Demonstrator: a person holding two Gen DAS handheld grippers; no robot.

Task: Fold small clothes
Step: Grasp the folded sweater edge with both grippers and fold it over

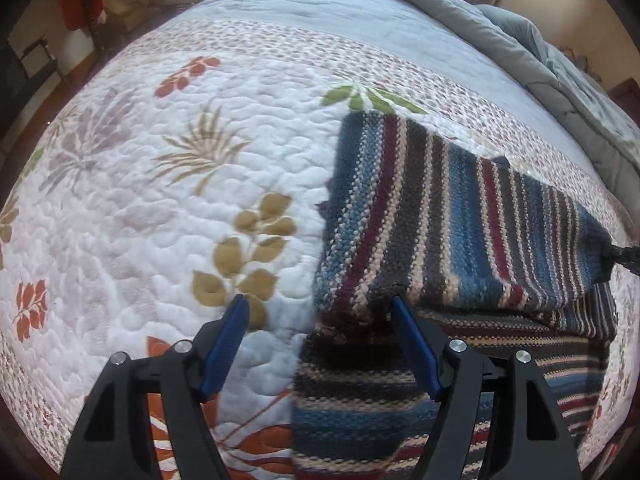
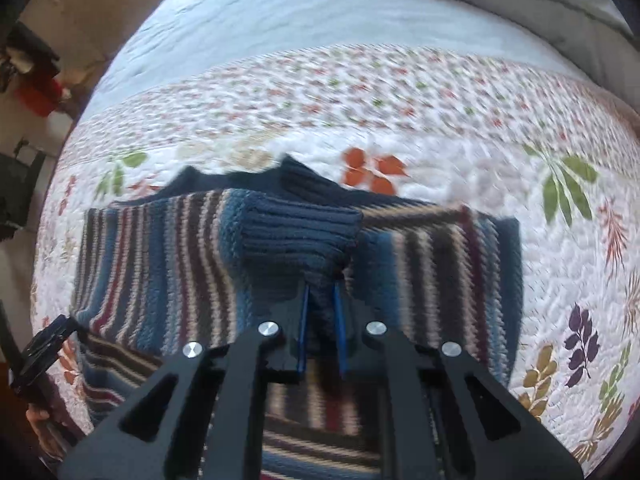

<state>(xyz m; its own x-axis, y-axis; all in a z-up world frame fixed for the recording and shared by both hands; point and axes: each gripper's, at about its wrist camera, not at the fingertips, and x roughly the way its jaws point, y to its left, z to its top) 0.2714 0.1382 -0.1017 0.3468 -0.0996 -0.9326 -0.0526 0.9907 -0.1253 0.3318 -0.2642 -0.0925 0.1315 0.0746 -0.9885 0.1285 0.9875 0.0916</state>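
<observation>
A knitted sweater (image 1: 460,216) with blue, maroon, cream and dark stripes lies on a quilted bed. One striped sleeve is lifted and stretched across its body. My right gripper (image 2: 321,288) is shut on that sleeve's navy ribbed cuff (image 2: 300,232), and its tip shows in the left wrist view at the sleeve's end (image 1: 628,254). My left gripper (image 1: 317,301) is open above the sweater's left edge, one finger over the quilt and the other over the knit, with nothing pinched. The right wrist view shows the left gripper (image 2: 44,344) at the sweater's (image 2: 160,248) left side.
The bed is covered by a white quilt with a leaf pattern (image 1: 140,200), which spreads wide to the left of the sweater. A grey duvet (image 1: 520,52) is bunched along the far side. Red clothes (image 1: 76,0) and dark furniture (image 1: 32,64) stand beyond the bed's left edge.
</observation>
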